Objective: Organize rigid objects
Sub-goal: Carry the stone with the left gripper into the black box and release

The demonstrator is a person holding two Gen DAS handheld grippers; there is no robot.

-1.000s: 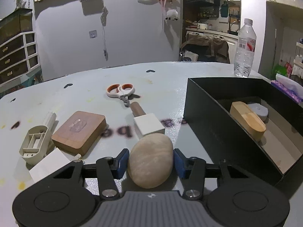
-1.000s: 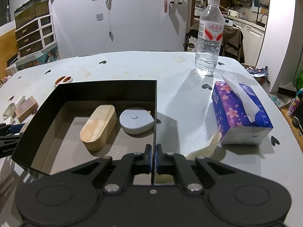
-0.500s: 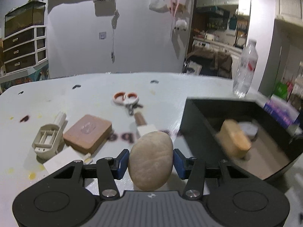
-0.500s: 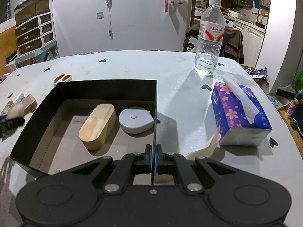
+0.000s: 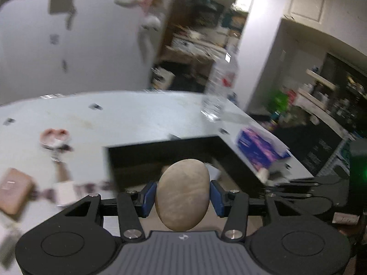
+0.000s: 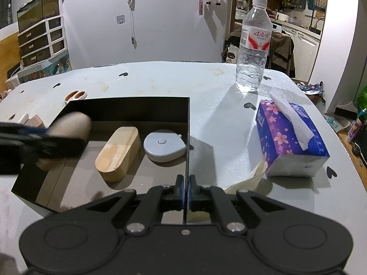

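- We see the left gripper (image 5: 182,198) clamped on a smooth tan stone (image 5: 182,193), blue pads pressing its two sides.
- Stone is egg-shaped; its long axis runs along the gripper's pointing line, narrower end toward the camera, broad end pointing forward at the box.
- In the right wrist view the stone (image 6: 73,126) hangs in the air over the left wall of the black box (image 6: 128,112), just above the open inside, not touching the floor of it.
- The left wrist view is motion-blurred; fine detail on the table is hard to read there.
- Right gripper (image 6: 185,191) is pinched closed on the near right wall of the black box, the thin wall edge sandwiched between its pads.
- Inside the box we see a rounded wooden block (image 6: 119,153), long axis running near-to-far with a slight lean right, lying flat.
- Just right of it, nearly touching, sits a grey tape measure (image 6: 164,145) against the right wall.
- Outside on the grey table (image 6: 218,119): scissors (image 6: 75,96) with orange-white handles behind the far left corner of the box, a brown wooden square (image 5: 12,192) further left.
- Water bottle (image 6: 253,45) upright at the far side, tissue box (image 6: 291,139) right of the black box, well apart from it.
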